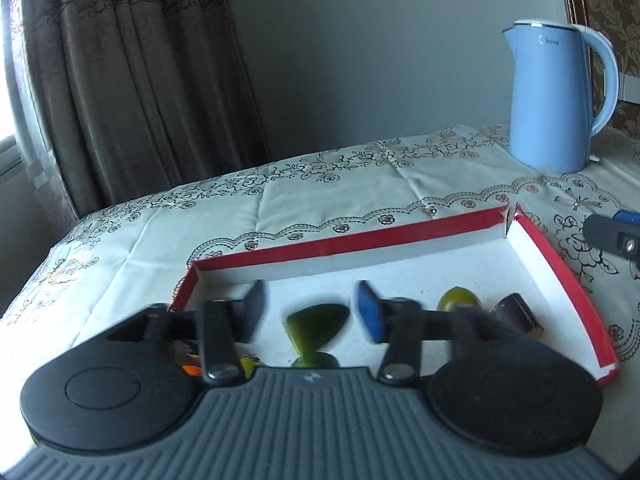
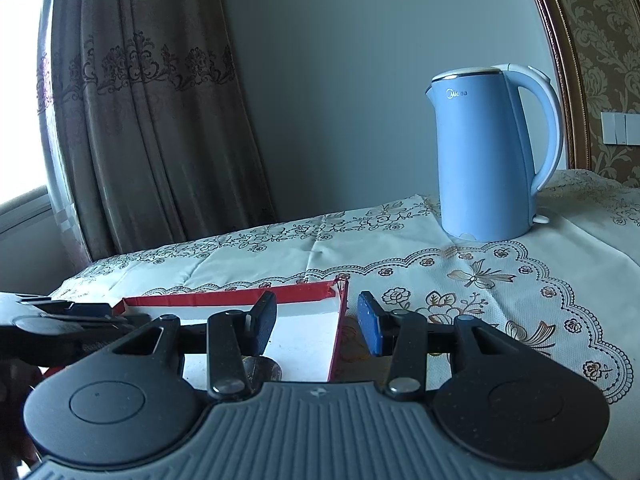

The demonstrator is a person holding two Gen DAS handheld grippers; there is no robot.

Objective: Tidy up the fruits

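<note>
A shallow white tray with a red rim (image 1: 400,236) lies on the tablecloth and holds several toy fruits. My left gripper (image 1: 308,312) is open above the tray. A green wedge-shaped fruit (image 1: 318,324) lies between its fingers, apart from both. A yellow-green round fruit (image 1: 458,300) and a brown piece (image 1: 518,314) lie to the right; orange and yellow bits (image 1: 192,369) peek out low left. My right gripper (image 2: 316,322) is open and empty over the tray's right rim (image 2: 338,332). A brown fruit (image 2: 264,368) shows under its left finger.
A light blue electric kettle (image 1: 554,100) stands at the back right of the table, also in the right wrist view (image 2: 488,152). The floral tablecloth (image 2: 480,280) covers the table. A curtain (image 1: 132,80) hangs behind at the left. The other gripper's tip (image 1: 612,234) shows at the right edge.
</note>
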